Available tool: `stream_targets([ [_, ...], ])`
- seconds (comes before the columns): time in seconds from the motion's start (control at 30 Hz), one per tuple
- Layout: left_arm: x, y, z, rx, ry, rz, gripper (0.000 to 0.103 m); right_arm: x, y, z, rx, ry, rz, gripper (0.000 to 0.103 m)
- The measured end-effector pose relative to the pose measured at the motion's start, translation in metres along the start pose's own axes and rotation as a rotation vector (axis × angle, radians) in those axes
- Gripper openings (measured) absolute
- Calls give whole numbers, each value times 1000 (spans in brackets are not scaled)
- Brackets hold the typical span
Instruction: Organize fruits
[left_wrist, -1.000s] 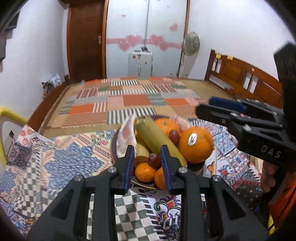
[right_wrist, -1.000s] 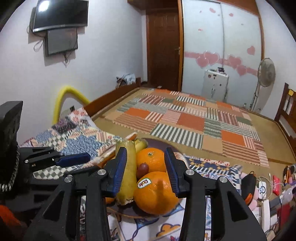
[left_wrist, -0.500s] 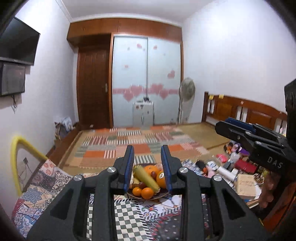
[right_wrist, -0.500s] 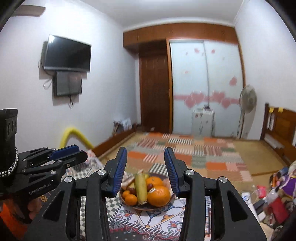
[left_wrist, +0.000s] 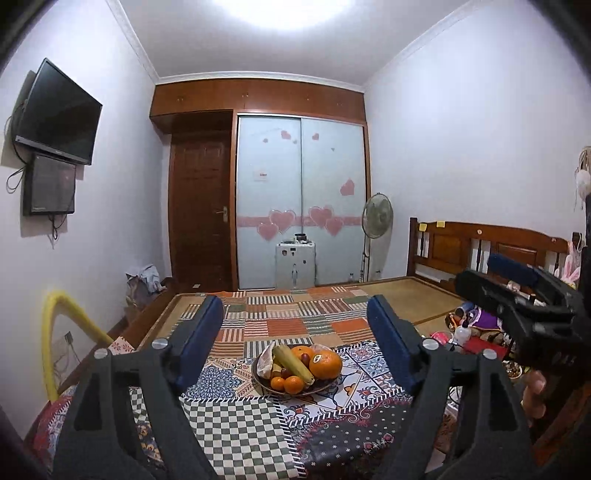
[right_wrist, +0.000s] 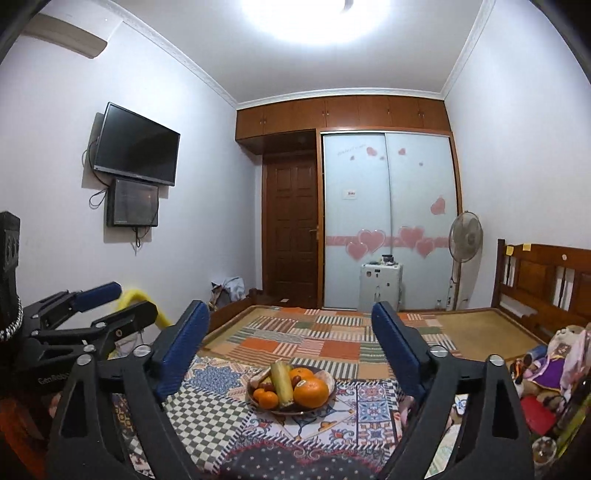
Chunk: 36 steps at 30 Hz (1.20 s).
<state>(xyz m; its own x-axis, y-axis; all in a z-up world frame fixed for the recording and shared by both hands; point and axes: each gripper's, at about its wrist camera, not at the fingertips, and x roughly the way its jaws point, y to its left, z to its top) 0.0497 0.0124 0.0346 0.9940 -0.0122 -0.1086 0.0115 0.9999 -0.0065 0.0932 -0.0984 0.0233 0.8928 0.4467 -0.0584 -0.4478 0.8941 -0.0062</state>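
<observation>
Two wrist views, level, side by side — both facing the distant fruit plate (left_wrist: 295, 392) (right_wrist: 258, 406).

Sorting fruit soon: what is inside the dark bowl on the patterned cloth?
Dark bowl: big stickered orange, small oranges, yellow-green corn cob, reddish fruits. Anything underneath is covered.

Room lit from above: one ceiling lamp (left_wrist: 280, 11) blown out to a white patch at the top edge in both views, detail lost inside the glare. Walls take an even, cool violet cast, dimming toward the corners. TV (right_wrist: 135, 146) throws a soft shadow on the wall behind it. Strong fisheye bend: ceiling moulding and wall edges curve, black vignette fills the frame corners. Wardrobe doors (left_wrist: 301, 201) and fruit plate (right_wrist: 291, 408) read sharp. Near claw bodies are dark and underexposed, slightly soft. No motion blur visible.
</observation>
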Motion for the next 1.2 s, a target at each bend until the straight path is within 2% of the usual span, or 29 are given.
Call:
stream_targets([
  [0.13, -9, 1, -5, -15, 2, -2, 90, -8, -4, -5, 5, -7, -22, 101],
  [0.67, -13, -2, -11, -26, 3, 21, 98, -25, -5, -21, 18, 16, -16, 103],
  [1.2, -16, -8, -14, -3, -5, 36, 102, -26, -3, -17, 22, 25, -5, 103],
])
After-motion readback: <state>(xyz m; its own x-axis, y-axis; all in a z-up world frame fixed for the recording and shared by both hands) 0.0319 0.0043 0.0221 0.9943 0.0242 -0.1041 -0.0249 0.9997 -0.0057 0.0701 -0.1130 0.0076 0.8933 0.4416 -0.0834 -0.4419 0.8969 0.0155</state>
